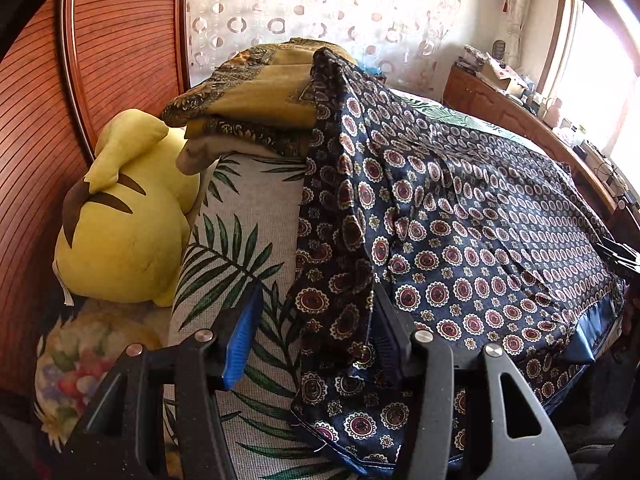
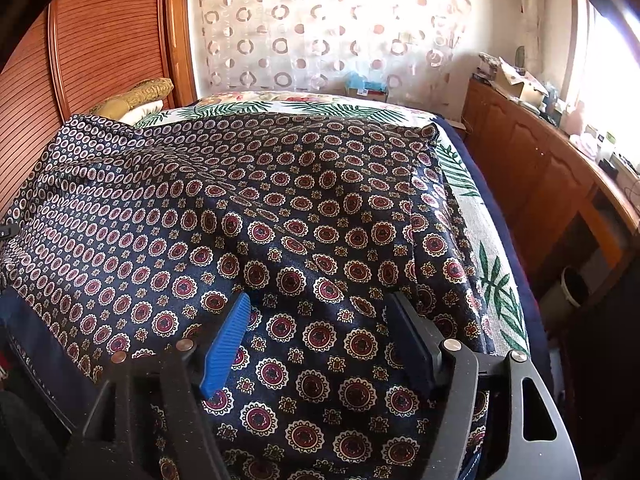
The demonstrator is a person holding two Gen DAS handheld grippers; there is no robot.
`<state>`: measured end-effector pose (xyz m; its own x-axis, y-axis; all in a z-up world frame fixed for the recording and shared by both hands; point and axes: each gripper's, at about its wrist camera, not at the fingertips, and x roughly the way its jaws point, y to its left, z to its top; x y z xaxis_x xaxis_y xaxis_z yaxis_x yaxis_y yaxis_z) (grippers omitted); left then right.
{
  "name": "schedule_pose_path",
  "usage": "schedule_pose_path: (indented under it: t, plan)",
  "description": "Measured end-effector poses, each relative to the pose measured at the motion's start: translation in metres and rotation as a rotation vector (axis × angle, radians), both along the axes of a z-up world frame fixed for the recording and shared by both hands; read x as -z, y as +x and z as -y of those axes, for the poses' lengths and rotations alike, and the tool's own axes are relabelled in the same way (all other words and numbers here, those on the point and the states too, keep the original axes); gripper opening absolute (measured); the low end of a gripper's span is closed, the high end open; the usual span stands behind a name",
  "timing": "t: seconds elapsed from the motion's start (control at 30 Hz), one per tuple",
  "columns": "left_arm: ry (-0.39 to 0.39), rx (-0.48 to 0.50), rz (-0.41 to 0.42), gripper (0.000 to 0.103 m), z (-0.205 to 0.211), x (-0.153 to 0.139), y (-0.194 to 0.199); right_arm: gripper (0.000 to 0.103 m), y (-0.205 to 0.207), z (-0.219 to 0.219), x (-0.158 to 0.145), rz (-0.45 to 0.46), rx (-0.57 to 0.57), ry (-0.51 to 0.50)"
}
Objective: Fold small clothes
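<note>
Two views of one navy medallion-print garment [image 1: 460, 216] spread across a leaf-print bed cover [image 1: 248, 216]. From the left wrist: risk of satin slipping off the near edge if tugged; left gripper [image 1: 312, 336] parted, folded side edge lying loose between pads, unpinched; yellow plush toy [image 1: 120, 232] beside. From the right wrist: right gripper [image 2: 320, 336] wide open above cloth, grasping nothing.

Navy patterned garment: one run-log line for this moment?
navy patterned garment spread on bed | left gripper open | right gripper open | unheld
</note>
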<state>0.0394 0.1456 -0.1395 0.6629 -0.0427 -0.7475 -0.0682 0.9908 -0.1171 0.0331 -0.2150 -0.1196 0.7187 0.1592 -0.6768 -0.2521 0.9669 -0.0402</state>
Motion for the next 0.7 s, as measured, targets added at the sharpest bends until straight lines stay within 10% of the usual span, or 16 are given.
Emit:
schedule_pose_path:
  t: [0.57, 0.7]
  plan:
    - [0.019, 0.032, 0.014, 0.054, 0.01, 0.0, 0.001, 0.076, 0.0, -0.001, 0.001, -0.001, 0.0, 0.0]
    - [0.032, 0.077, 0.013, 0.032, 0.016, -0.001, 0.004, 0.077, 0.001, -0.001, 0.001, -0.003, -0.003, 0.001]
